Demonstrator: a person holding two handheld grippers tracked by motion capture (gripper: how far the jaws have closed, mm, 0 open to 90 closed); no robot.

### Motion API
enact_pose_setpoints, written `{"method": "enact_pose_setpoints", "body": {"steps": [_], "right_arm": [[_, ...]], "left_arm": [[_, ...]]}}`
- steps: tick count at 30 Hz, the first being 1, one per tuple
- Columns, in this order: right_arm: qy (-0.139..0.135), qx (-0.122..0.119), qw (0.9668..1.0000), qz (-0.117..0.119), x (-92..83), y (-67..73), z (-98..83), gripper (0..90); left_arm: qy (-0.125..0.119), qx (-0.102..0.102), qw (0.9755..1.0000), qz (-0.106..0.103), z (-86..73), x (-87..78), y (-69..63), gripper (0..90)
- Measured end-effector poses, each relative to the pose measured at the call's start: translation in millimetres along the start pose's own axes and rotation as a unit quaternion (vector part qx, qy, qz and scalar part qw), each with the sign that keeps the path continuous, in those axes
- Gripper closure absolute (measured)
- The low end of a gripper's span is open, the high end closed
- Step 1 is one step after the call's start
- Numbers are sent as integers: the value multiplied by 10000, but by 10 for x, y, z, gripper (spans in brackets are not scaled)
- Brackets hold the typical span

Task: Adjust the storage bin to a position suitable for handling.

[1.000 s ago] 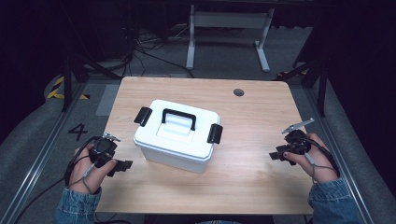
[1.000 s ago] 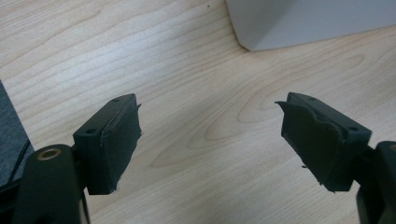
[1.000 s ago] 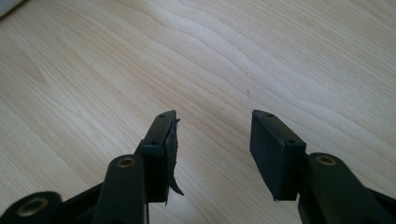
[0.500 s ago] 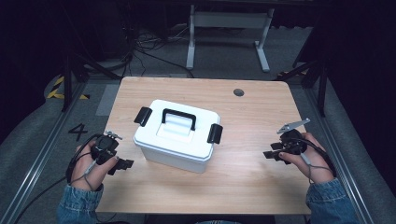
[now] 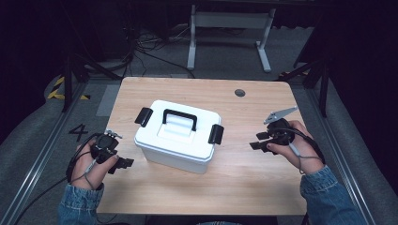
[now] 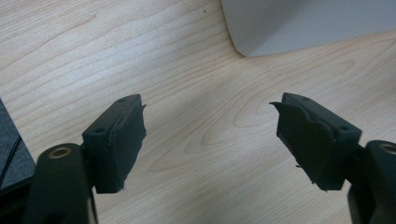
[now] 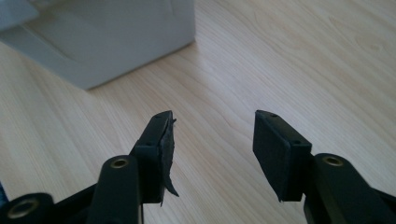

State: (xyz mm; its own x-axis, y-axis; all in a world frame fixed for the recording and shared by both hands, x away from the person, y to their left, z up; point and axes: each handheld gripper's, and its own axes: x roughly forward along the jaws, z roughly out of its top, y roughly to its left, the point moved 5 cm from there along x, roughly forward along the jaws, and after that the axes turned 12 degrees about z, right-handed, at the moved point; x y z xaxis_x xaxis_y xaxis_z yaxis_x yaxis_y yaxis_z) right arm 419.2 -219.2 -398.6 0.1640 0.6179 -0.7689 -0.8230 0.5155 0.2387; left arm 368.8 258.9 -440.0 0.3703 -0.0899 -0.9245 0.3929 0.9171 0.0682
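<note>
While the white box (image 5: 177, 136) sits shut, both grippers gape.

One wooden bench (image 5: 263, 187) carries one white storage box (image 5: 176, 140). The box has one black carrying handle (image 5: 179, 118) on its lid and two black side latches, one at the left end (image 5: 143, 116) and one at the right end (image 5: 216, 134). Two hands reach in, each holding one hand-held gripper: the left hand-held gripper (image 5: 123, 162) and the right hand-held gripper (image 5: 259, 140), two in all, and each shows two black jaws spread apart with bare wood between them. One grey three-cornered plate (image 5: 280, 114) tops the right one. One small dark round hole (image 5: 240, 93) marks the bench top. One white metal frame (image 5: 230, 28) stands on the floor beyond.
</note>
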Motion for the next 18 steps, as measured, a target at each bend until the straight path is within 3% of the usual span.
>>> {"method": "enact_pose_setpoints", "body": {"steps": [5,11,14,18], "right_arm": [[-92,-242,9994,210,5,180,313,517],[-223,-505,9979,349,21,312,623,514],[-278,-555,9975,332,22,334,710,515],[-420,-570,9963,495,28,414,887,523]], "left_arm": [[-92,-70,9999,-2,23,2,-4,252],[-178,94,9998,-29,9,16,-38,229],[-189,99,9998,-6,0,12,-29,232],[-300,68,9995,19,-5,3,0,251]]}}
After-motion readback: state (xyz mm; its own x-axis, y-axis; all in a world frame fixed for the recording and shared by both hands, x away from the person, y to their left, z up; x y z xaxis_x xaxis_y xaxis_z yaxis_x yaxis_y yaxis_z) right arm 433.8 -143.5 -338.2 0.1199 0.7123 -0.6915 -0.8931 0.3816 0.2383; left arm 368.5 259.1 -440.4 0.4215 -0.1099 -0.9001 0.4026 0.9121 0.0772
